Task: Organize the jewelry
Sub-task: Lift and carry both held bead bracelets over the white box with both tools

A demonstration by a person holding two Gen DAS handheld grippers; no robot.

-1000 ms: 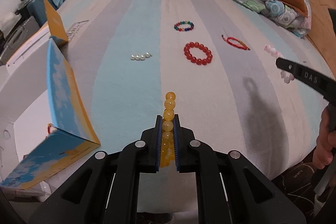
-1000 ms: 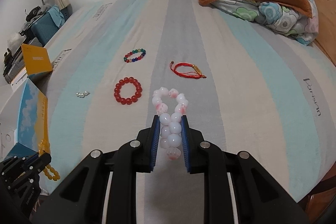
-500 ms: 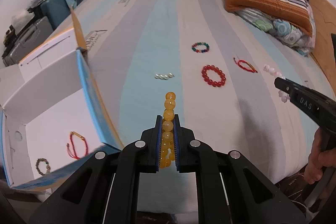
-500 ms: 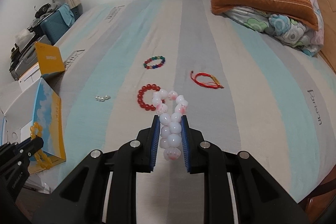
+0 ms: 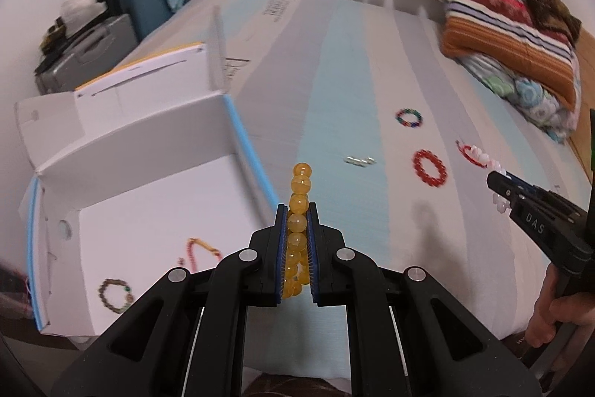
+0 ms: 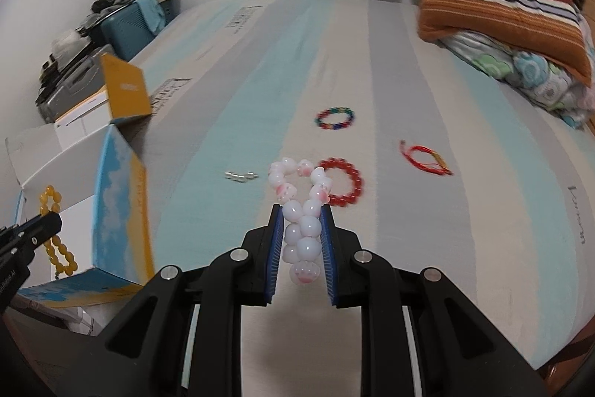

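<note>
The left gripper [image 5: 296,229] is clamped on a yellow bead bracelet [image 5: 298,207], which runs edge-on between the blue pads with several beads standing out past the fingertips. Seen from the right wrist camera, the same bracelet [image 6: 55,233] hangs as a loop from the left gripper's tip [image 6: 37,229], above the near end of the open box [image 6: 122,211]. In the left view that box [image 5: 156,174] sits just left of the gripper, its white floor open to the camera; a red cord bracelet [image 5: 199,250] and a dark bead bracelet [image 5: 115,294] lie inside it, apart from each other. The right gripper [image 6: 301,229] is closed on a white and pink bead bracelet [image 6: 301,211], the lower beads pinched between the pads and the rest looping up beyond the fingertips, held above the striped bed cover [image 6: 409,211]. From the left view the right gripper [image 5: 498,183] appears at the right edge with the pale beads [image 5: 483,159] at its tip, and the person's right hand [image 5: 557,319] grips its handle. Lying on the cover beyond the right gripper are a red bead bracelet [image 6: 344,187], partly hidden behind the held beads, a short row of pearl beads [image 6: 240,176] to its left, a red string bracelet [image 6: 424,159] to its right, and a multicoloured bead bracelet [image 6: 335,118] farther back. Folded bedding [image 6: 502,6] is piled at the far right corner of the bed.
</note>
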